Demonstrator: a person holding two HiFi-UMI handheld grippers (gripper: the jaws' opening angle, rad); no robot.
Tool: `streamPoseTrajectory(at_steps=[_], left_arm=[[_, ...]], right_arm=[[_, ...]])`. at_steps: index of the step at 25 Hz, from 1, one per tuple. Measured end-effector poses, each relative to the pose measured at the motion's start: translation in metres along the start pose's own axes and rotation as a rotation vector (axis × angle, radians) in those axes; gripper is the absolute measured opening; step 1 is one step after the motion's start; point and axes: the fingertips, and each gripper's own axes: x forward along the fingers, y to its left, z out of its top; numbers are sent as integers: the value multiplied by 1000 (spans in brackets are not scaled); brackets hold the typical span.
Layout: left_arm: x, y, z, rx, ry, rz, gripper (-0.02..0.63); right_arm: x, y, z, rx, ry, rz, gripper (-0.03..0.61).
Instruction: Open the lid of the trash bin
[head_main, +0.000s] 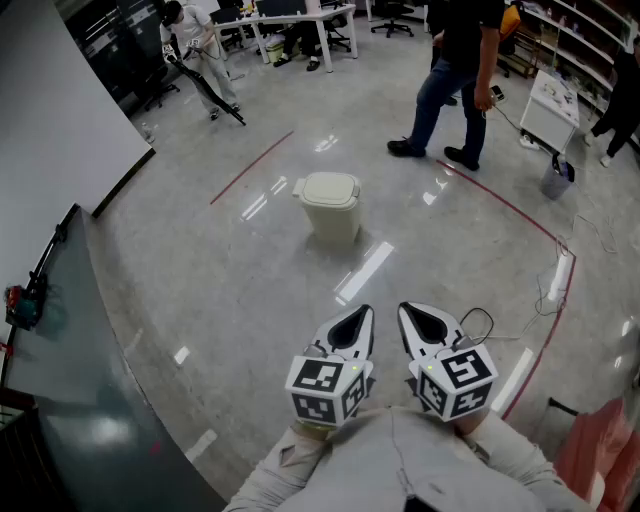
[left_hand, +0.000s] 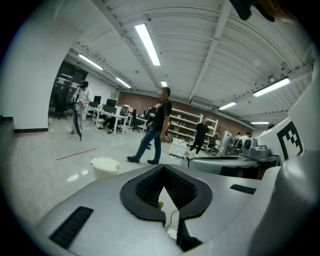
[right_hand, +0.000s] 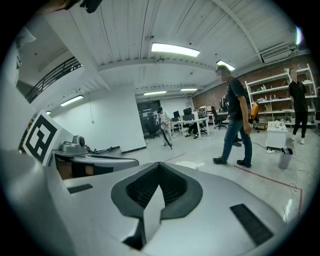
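The trash bin (head_main: 329, 206) is a small cream bin with its lid down, standing alone on the glossy grey floor some way ahead of me. It shows low at the left in the left gripper view (left_hand: 104, 168), and only its pale top (right_hand: 193, 164) peeks over the jaws in the right gripper view. My left gripper (head_main: 361, 313) and right gripper (head_main: 408, 311) are held side by side close to my chest, pointing toward the bin and well short of it. Each one's jaws meet at the tips, left (left_hand: 162, 167) and right (right_hand: 160, 164), with nothing between them.
A person (head_main: 455, 80) walks across the floor behind the bin. A white cart (head_main: 550, 105) and a small grey pail (head_main: 556, 180) stand at the right, with cables (head_main: 560, 275) along a red floor line. A dark panel (head_main: 70, 330) leans at the left.
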Motion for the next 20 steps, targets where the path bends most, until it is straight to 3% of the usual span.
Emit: streamPoseTrajectory(at_steps=[20], left_arm=[[25, 24, -1, -41, 37, 21, 5]], right_arm=[[29, -11, 0, 29, 24, 34, 5]])
